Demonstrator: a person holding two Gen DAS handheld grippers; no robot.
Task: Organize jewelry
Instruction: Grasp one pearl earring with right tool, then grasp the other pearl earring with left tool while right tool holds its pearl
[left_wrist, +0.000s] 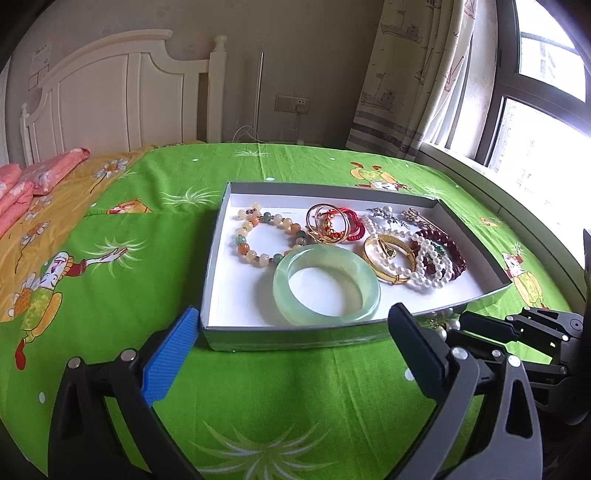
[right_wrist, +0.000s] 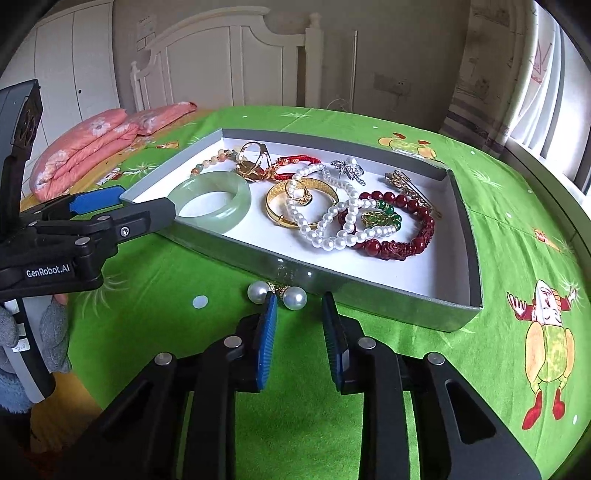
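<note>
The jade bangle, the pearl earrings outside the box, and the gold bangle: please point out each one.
jade bangle (left_wrist: 327, 286): left wrist view, on its near pale green band.
pearl earrings (right_wrist: 294, 297): right wrist view, on the right pearl, on the bedsheet.
gold bangle (right_wrist: 277, 218): right wrist view, on its near left rim.

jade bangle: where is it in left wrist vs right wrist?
Left wrist: jade bangle lies low centre, in the tray against its near wall.
Right wrist: jade bangle lies upper left, in the tray's left corner, just past the left gripper.
Shared landmark: gold bangle, next to it.
</note>
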